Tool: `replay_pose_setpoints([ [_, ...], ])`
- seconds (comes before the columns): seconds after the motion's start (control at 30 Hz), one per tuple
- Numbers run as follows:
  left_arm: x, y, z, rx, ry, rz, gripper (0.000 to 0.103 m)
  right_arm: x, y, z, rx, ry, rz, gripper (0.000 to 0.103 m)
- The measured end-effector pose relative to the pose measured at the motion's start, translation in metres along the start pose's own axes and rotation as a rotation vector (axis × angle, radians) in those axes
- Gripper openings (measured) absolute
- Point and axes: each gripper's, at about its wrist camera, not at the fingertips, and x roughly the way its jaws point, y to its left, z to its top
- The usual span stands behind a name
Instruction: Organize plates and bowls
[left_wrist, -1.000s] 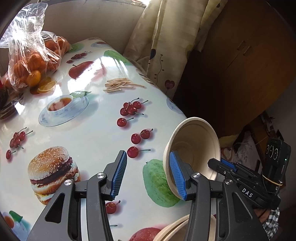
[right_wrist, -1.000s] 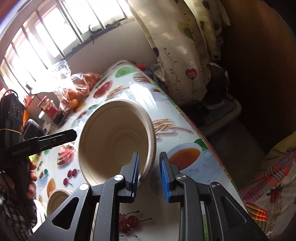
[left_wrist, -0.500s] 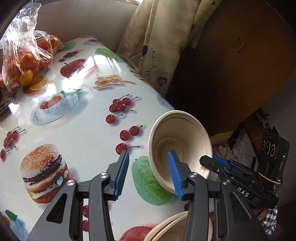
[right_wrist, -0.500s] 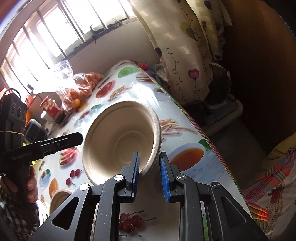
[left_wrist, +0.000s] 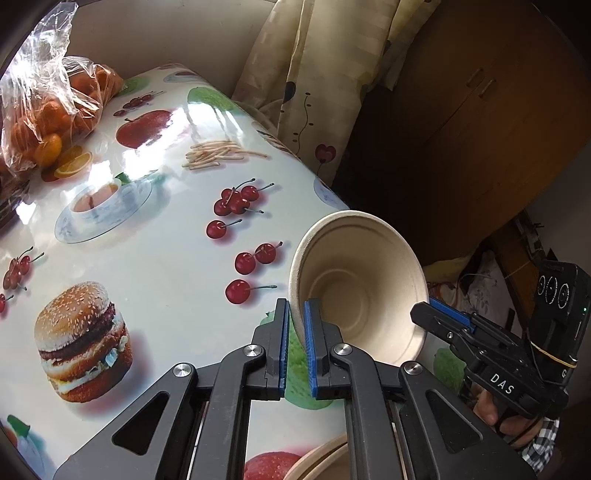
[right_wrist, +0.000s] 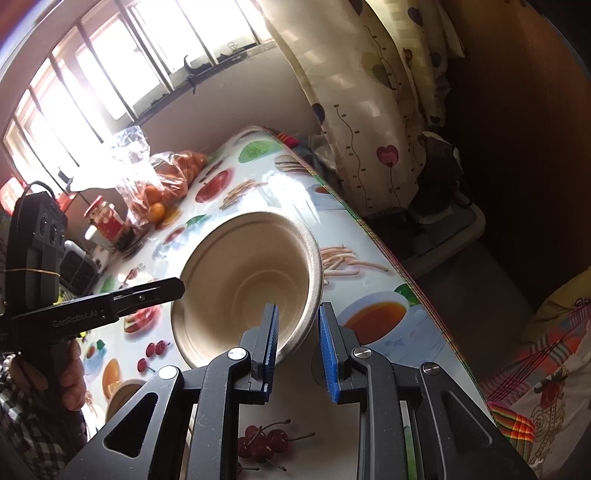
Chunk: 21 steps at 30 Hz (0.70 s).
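A beige paper bowl hangs tilted on its side above the table's right edge, its mouth toward the left wrist camera. My left gripper has its jaws closing, and the blue pads pinch the bowl's near-left rim. My right gripper is shut on the opposite rim of the same bowl. It also shows as a black arm at the bowl's right side. The left gripper reaches the bowl from the left in the right wrist view.
A table with a fruit-and-burger printed cloth lies below. More beige bowls sit at its near edge, another bowl lower left. A bag of oranges and a red-lidded jar stand far left. A curtain and wooden cabinet lie beyond the edge.
The left gripper's jaws have come together from wide apart onto the bowl's rim. The bowl has turned its mouth a little more toward the left camera. The right gripper has kept still.
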Motion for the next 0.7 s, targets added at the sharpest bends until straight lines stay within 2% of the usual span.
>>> replay_pose_setpoints([
  [0.37, -0.003, -0.001, 0.002, -0.006, -0.003, 0.002, 0.008, -0.003, 0.003, 0.002, -0.014, -0.011, 0.001, 0.022],
  [0.7, -0.025, -0.007, 0.000, -0.004, -0.044, -0.006, 0.008, -0.023, 0.013, 0.003, -0.024, -0.043, 0.026, 0.022],
])
